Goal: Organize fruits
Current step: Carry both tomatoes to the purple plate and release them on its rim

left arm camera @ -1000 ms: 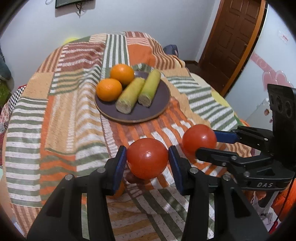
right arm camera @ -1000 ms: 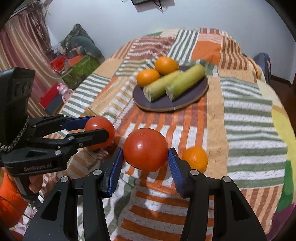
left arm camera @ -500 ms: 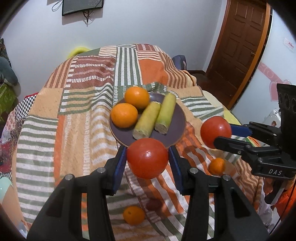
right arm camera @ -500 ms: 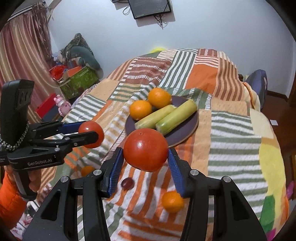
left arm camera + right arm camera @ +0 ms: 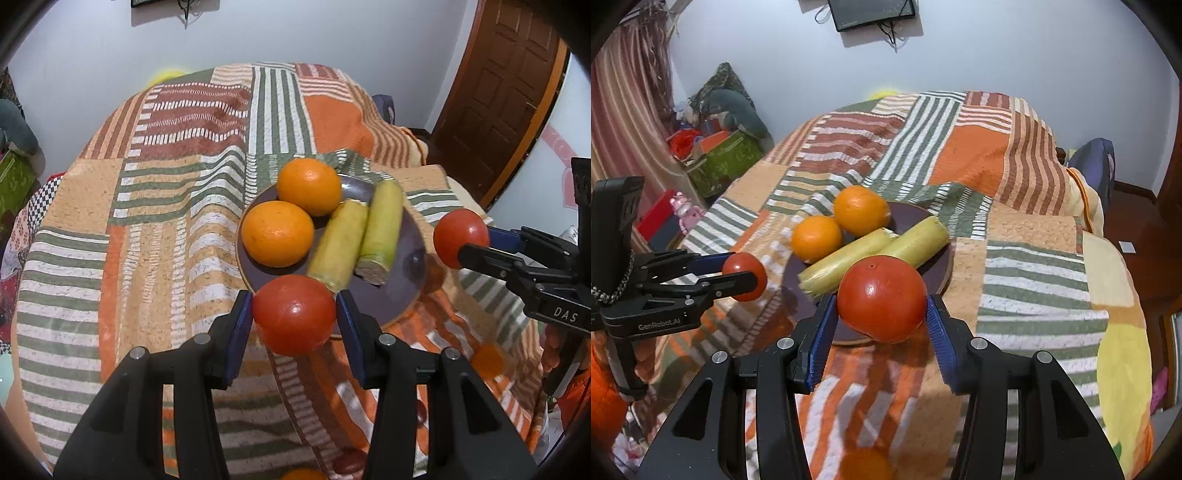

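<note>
We see the left gripper [image 5: 294, 315] at lower center of the left wrist view, tilted down, jaws clamped on a red tomato [image 5: 294, 314] hanging just over the near rim of the plate [image 5: 384, 299]. The right gripper [image 5: 882, 310] sits lower center in the right wrist view, also pitched down, jaws clamped on a second tomato [image 5: 882, 298] over the plate's near edge. Each gripper shows up in the other's view: the right one at the right edge of the left view, the left one at mid left of the right view with its tomato beside the plate's left side.

The plate is dark purple, at frame center, holding two oranges [image 5: 277, 233] touching each other on its left half and two corn cobs [image 5: 380, 232] in pale husk side by side on its right half.

The surface is a bed with a patchwork bedspread [image 5: 166, 192], striped orange, green and brown. A loose orange [image 5: 866, 463] lies on it at bottom center of the right view, blurred.

For the room we note a white wall, a dark screen [image 5: 871, 13] mounted at the top, a brown wooden door [image 5: 502, 92] at upper right of the left view, and a curtain [image 5: 624, 122] plus green box [image 5: 720, 158] with clutter at upper left of the right view.
</note>
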`<state>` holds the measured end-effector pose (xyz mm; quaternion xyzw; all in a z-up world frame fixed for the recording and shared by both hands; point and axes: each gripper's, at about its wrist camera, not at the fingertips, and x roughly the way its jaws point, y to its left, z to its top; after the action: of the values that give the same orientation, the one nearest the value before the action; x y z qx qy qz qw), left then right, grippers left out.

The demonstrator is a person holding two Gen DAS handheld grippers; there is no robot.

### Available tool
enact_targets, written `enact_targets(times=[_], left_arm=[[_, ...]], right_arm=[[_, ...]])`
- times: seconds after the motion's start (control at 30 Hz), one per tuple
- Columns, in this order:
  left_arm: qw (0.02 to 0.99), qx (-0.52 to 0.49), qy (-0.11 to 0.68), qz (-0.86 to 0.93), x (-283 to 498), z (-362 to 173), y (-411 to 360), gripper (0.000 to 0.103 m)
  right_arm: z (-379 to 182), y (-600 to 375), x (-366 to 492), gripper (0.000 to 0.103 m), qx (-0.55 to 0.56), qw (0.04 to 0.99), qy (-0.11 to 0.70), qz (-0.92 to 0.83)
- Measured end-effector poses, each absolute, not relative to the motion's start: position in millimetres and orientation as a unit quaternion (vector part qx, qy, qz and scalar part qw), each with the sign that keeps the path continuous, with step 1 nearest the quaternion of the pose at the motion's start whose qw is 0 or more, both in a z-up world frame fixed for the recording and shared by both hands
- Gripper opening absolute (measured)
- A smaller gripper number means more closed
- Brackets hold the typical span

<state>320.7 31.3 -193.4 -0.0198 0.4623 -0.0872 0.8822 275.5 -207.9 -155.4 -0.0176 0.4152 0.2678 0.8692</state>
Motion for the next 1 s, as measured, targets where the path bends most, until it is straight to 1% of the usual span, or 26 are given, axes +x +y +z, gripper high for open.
enact_targets(times=[0.37, 0.73, 0.8, 0.83, 0.9, 0.93, 1.0], left_arm=[[0.877, -0.022, 0.473, -0.081, 347, -211, 31, 0.046], [0.875, -0.017, 0.479, -0.071, 354, -218, 29, 0.047], [0.874, -0.016, 0.480, -0.070, 354, -218, 29, 0.049], [0.874, -0.016, 0.480, -0.071, 353, -217, 29, 0.054], [0.878, -0.014, 0.473, -0.071, 350, -213, 28, 0.061], [0.881, -0.012, 0.467, -0.070, 348, -211, 27, 0.063], [0.884, -0.010, 0.462, -0.073, 344, -205, 26, 0.065]], right_arm=[[-179, -206, 301, 0.046, -0.026, 0.859, 0.439, 0.262], [-180, -202, 306, 0.047, -0.039, 0.856, 0.441, 0.265], [-180, -202, 305, 0.047, -0.041, 0.856, 0.443, 0.265], [-180, -202, 305, 0.047, -0.042, 0.855, 0.443, 0.266], [-178, -201, 303, 0.051, -0.047, 0.856, 0.442, 0.264], [-177, -201, 302, 0.055, -0.050, 0.858, 0.439, 0.262], [-174, -202, 298, 0.060, -0.053, 0.862, 0.433, 0.260]])
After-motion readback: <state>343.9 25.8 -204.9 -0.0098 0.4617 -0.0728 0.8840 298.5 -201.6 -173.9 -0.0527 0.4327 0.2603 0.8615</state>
